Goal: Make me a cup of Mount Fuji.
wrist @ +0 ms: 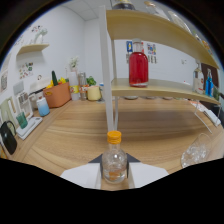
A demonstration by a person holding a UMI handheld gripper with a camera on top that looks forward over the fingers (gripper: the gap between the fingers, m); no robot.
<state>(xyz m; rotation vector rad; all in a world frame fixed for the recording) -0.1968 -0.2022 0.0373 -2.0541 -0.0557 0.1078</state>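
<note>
We held the small bottle point(114, 162) clamped in the jaws; red bottle point(138, 64) at 12 o'clock; loose grip risked dropping it.

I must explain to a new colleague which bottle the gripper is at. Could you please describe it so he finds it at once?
On the wooden counter, before the shelf's white post, a small clear bottle stands between the gripper's white fingers. Only it has an orange cap; the shelf's larger bottle is red.

White walls point(95, 42), wooden shelves point(150, 87), counter point(150, 125).
</note>
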